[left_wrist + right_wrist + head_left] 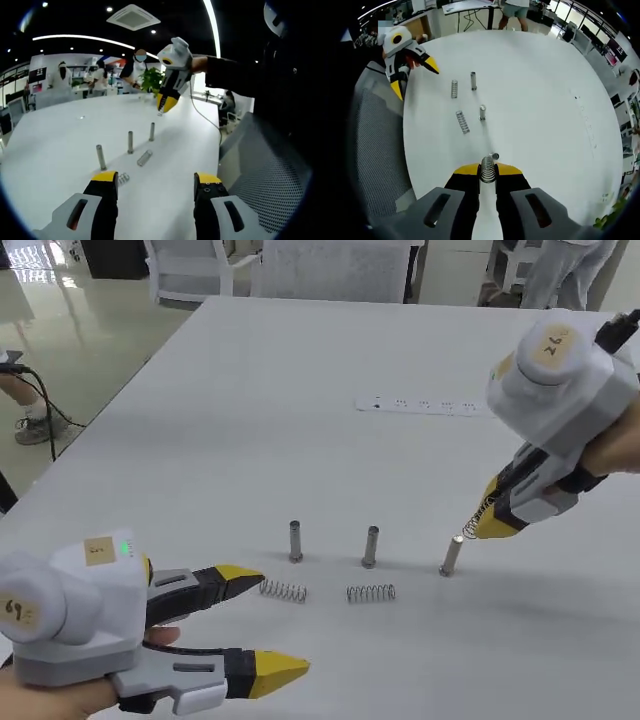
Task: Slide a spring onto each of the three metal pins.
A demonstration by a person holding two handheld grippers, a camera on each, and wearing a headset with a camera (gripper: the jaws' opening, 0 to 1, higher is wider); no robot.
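Three metal pins stand in a row on the white table: left pin (296,541), middle pin (370,546), right pin (451,555). Two springs lie in front of them, one (283,590) near the left pin and one (371,592) below the middle pin. My right gripper (480,524) is shut on a third spring (489,169), held just above the tilted right pin (493,157). My left gripper (262,624) is open at the near left, its upper tip close to the left spring (123,177), nothing between its jaws.
A white power strip (420,405) lies farther back on the table. Chairs (330,268) stand beyond the far edge, and a mesh chair back (270,170) is beside the table. People stand in the background.
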